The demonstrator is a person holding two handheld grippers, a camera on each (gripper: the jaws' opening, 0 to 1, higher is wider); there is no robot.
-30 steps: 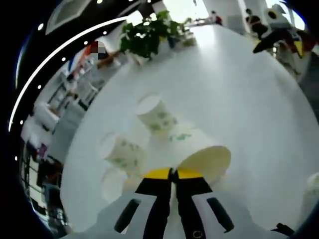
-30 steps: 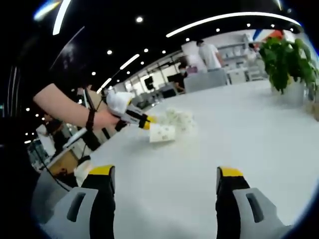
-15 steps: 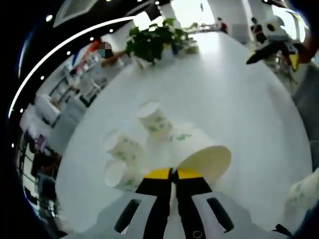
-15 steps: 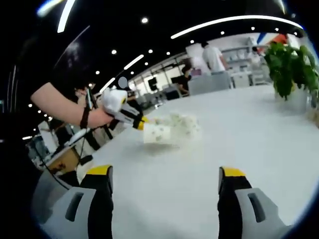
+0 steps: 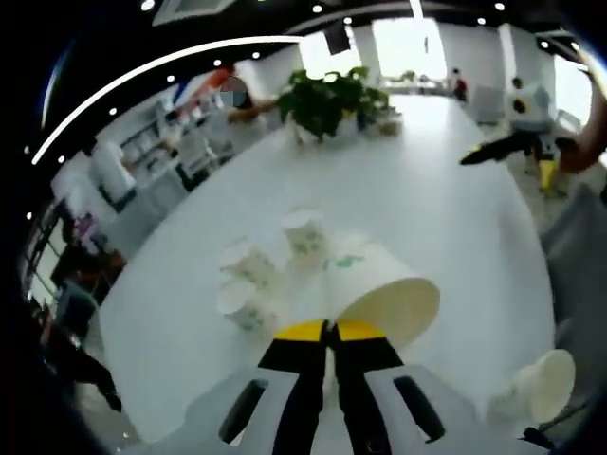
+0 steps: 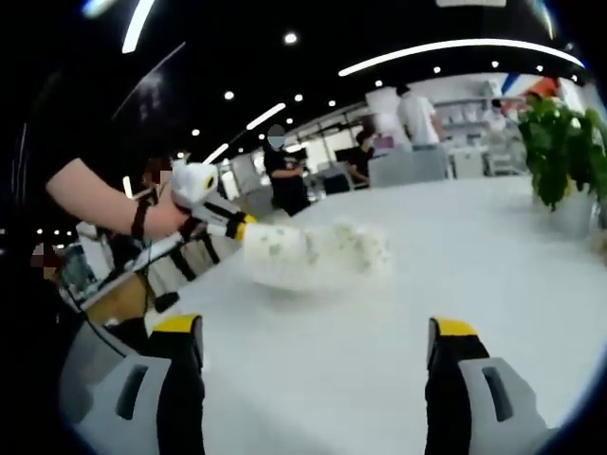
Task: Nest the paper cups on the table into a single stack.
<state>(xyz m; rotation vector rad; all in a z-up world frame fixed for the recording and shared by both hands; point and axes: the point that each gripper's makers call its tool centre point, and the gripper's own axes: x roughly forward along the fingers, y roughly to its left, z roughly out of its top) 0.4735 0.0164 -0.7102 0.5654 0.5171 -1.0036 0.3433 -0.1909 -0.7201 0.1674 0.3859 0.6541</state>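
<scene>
In the left gripper view, the left gripper [image 5: 329, 332] stayed clamped on a cup's [image 5: 384, 289] rim (mouth toward the camera), now nearer three cups [image 5: 261, 280] on the table [image 5: 446, 209]. In the right gripper view, that held cup had closed on the cluster; the right gripper [image 6: 318, 374] hung wide, empty.

In the left gripper view, your left hand-held gripper [image 5: 328, 332] is clamped on a tilted paper cup [image 5: 384, 289], which blocks the space just ahead. Three upright cups [image 5: 254, 284] crowd the near left, close together. Far surface [image 5: 427, 171] beyond them is open up to the potted plant [image 5: 332, 100]. One cup on its side [image 5: 536, 384] sits near right by the edge. In the right gripper view, the right hand-held gripper [image 6: 313, 336] has its jaws wide, bare surface between and ahead.
</scene>
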